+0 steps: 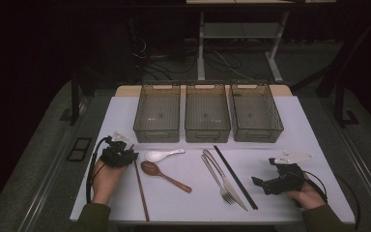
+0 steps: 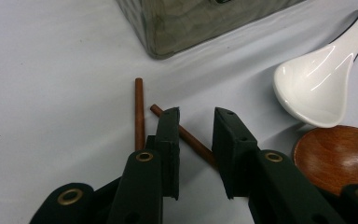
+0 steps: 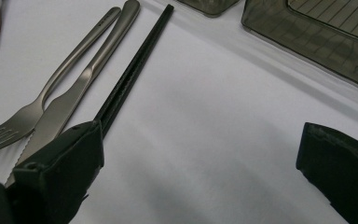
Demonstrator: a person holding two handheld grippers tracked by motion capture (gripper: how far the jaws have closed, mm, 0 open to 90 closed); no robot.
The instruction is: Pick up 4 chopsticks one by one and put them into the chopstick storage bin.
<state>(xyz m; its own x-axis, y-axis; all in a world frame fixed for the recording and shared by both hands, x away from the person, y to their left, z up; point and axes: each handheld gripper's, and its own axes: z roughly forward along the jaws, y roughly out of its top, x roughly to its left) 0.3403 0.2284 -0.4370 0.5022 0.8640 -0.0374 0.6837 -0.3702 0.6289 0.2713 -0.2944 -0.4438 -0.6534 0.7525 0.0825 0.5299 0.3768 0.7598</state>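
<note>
A pair of brown wooden chopsticks [image 1: 140, 189] lies at the left of the white table [image 1: 290, 125], its far ends spread apart. My left gripper [image 1: 128, 152] is lowered over those ends. In the left gripper view its jaws [image 2: 196, 112] stand a little apart. One chopstick [image 2: 186, 137] runs slantwise under the gap without either pad touching it, and the other chopstick [image 2: 139, 112] lies just left of the jaws. My right gripper [image 1: 265, 171] rests at the right, and in its own view it [image 3: 200, 130] is wide open over bare table beside the black chopsticks [image 3: 130, 74].
Three translucent bins [image 1: 207, 113] stand in a row at the back. A white ceramic spoon [image 1: 162, 154] and a wooden spoon [image 1: 165, 175] lie right of my left gripper. A fork [image 1: 217, 178], a knife [image 1: 229, 186] and black chopsticks [image 1: 235, 177] lie mid-table.
</note>
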